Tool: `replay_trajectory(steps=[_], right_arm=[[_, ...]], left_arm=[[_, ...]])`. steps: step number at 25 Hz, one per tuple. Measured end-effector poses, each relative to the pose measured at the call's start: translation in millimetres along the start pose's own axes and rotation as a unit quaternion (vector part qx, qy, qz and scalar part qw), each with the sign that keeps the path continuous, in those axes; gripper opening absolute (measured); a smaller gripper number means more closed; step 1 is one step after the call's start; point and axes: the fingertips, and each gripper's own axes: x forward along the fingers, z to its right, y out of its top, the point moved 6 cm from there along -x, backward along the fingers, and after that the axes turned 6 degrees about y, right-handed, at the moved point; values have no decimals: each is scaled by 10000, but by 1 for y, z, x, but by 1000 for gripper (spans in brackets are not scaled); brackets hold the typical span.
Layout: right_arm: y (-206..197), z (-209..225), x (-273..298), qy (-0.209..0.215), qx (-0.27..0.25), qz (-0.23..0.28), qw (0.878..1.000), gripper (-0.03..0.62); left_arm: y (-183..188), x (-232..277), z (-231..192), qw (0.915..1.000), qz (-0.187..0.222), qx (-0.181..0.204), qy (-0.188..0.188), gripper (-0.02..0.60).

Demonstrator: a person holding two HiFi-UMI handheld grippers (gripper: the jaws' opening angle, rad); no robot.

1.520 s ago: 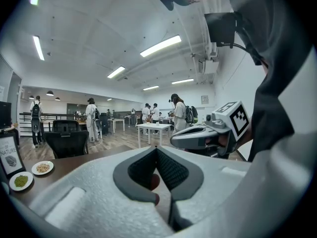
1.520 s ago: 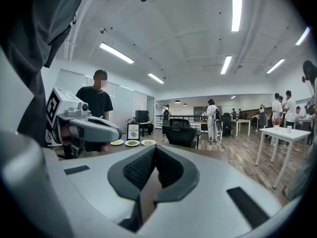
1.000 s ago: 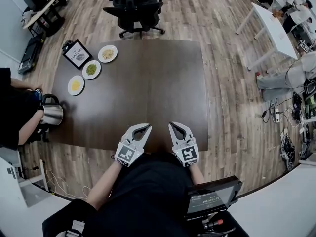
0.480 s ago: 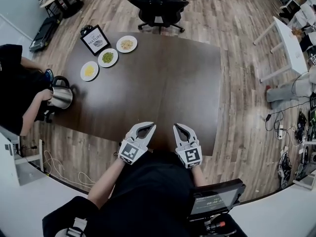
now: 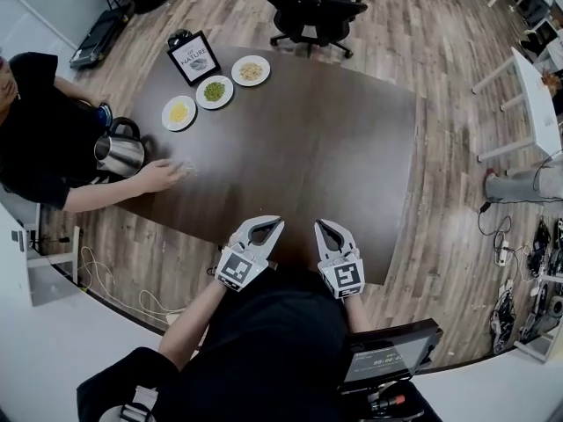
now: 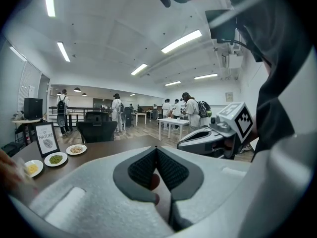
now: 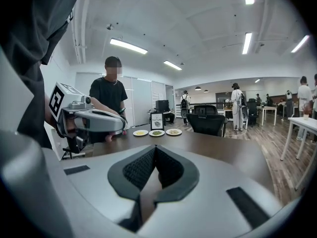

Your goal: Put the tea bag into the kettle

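Kettle: one kettle (image 5: 119, 155), far left of our left gripper (image 5: 273, 227), at the table (image 5: 352, 148) edge.
Tea bag: one pale tea bag (image 5: 187, 169), we think, at another person's hand (image 5: 158, 176), just right of the kettle.
Plates: three plates (image 5: 215, 91), far ahead-left.
Grippers: two; left gripper and right gripper (image 5: 322, 227), jaws pressed together, nothing held, at the near edge.
Room: bare wood ahead and rightward.

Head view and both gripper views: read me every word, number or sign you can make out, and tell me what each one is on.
"OF NATURE": on the black-framed sign standing on the table beside the three plates.
Smaller print under those words on the sign: too small to read.
Digits on the screen at the person's waist: too blurred to read.
Marker cubes: black-and-white square patterns only, no words.
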Motion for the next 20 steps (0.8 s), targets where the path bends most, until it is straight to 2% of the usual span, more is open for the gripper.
replay_trajectory(steps=[7, 20], right_arm=[[1, -3, 19, 172, 22, -99, 9998, 6], [-25, -9, 65, 590, 62, -691, 9958, 8]], left_arm=[[-1, -11, -12, 9999, -63, 0, 161, 3], [-10, -47, -43, 9973, -255, -122, 683, 3]])
